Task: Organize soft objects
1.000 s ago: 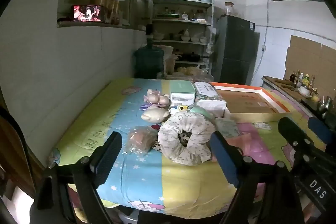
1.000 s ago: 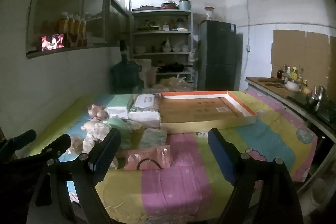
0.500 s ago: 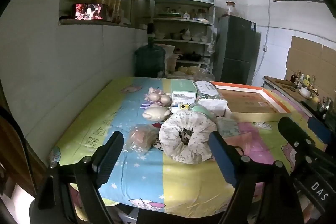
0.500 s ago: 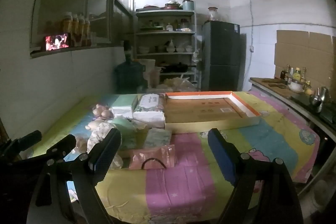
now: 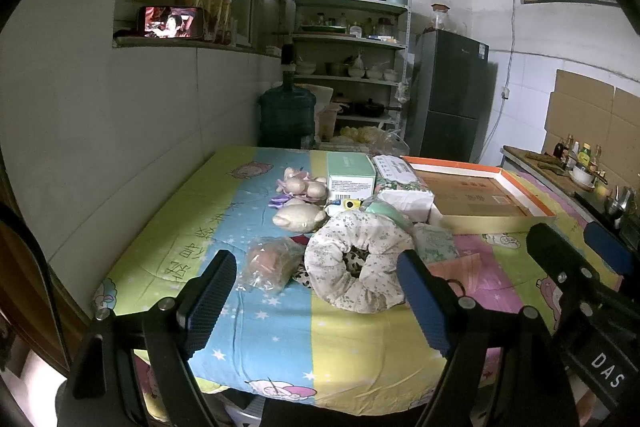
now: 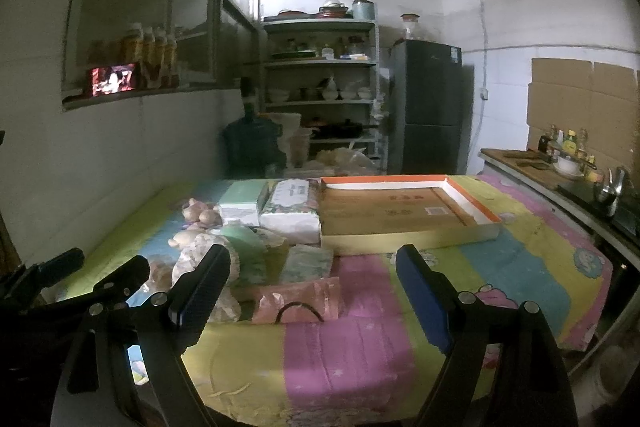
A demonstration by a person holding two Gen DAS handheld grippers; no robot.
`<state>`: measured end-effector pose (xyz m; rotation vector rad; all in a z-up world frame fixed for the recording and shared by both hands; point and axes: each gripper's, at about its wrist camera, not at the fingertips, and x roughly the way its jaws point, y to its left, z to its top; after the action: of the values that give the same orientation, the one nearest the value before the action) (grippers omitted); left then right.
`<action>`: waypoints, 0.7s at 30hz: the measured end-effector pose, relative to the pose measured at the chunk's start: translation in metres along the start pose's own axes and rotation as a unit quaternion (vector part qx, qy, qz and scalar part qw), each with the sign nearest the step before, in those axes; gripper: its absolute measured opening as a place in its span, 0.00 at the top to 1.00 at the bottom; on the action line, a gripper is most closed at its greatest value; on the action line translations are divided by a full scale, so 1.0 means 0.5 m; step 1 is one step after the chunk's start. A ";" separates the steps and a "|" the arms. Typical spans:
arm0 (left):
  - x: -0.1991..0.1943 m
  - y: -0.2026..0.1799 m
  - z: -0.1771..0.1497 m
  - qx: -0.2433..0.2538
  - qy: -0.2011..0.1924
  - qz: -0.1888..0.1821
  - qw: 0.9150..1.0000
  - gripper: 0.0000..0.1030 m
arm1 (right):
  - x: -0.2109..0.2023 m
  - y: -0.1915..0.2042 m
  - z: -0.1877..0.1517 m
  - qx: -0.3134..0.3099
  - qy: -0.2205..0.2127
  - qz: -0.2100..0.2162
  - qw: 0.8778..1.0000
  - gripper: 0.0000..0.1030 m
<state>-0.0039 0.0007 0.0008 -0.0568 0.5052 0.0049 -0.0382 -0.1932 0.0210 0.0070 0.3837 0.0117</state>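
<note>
A heap of soft things lies mid-table: a floral ring cushion [image 5: 356, 259], a bagged toy [image 5: 268, 263], a cream plush [image 5: 298, 217], small plush toys [image 5: 300, 185], a pink packet [image 6: 298, 301] and tissue packs [image 6: 290, 211]. A shallow orange-rimmed cardboard box [image 6: 404, 215] sits at the back right. My left gripper [image 5: 316, 297] hangs open near the front edge, short of the cushion. My right gripper [image 6: 312, 291] is open too, above the pink packet's near side, holding nothing.
The table wears a colourful cartoon cloth [image 5: 280, 343]. A tiled wall runs along the left. Behind the table stand a water jug [image 5: 286, 115], shelves [image 5: 348, 67] and a fridge [image 5: 452, 95]. A counter with bottles [image 6: 568, 155] lines the right.
Both grippers have drawn back and risen slightly, so the table and objects look a bit farther away. Nothing on the table has moved.
</note>
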 end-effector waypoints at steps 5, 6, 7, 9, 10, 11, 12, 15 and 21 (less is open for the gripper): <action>0.000 0.001 0.001 0.000 -0.001 -0.001 1.000 0.20 | 0.000 0.006 0.000 -0.003 0.000 0.004 1.000 0.17; 0.001 0.001 0.001 0.000 -0.001 -0.001 1.000 0.20 | -0.001 0.008 0.001 -0.004 -0.001 0.005 1.000 0.17; 0.001 0.002 0.002 0.000 -0.002 -0.001 1.000 0.20 | 0.002 0.004 0.000 -0.003 0.000 0.005 1.000 0.17; 0.001 0.002 0.002 0.000 -0.002 -0.001 1.000 0.20 | 0.003 0.005 0.000 -0.003 0.000 0.006 1.000 0.17; 0.001 0.002 0.002 0.000 -0.002 -0.001 1.000 0.20 | 0.003 0.005 0.000 -0.003 0.000 0.006 1.000 0.17; 0.001 0.002 0.002 0.000 -0.001 -0.001 1.000 0.20 | 0.002 0.005 0.001 -0.003 0.000 0.006 1.000 0.17; 0.001 0.002 0.002 0.000 -0.001 -0.001 1.000 0.20 | 0.002 0.006 0.001 -0.003 0.000 0.006 1.000 0.17; 0.001 0.003 0.002 0.000 -0.001 -0.001 1.000 0.20 | 0.002 0.006 0.001 -0.003 0.000 0.006 1.000 0.17; -0.001 0.001 0.002 0.000 -0.003 -0.001 1.000 0.20 | 0.002 0.008 0.001 -0.003 -0.001 0.006 1.000 0.17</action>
<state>-0.0037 0.0013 0.0019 -0.0575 0.4993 0.0039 -0.0370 -0.1893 0.0212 0.0033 0.3825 0.0256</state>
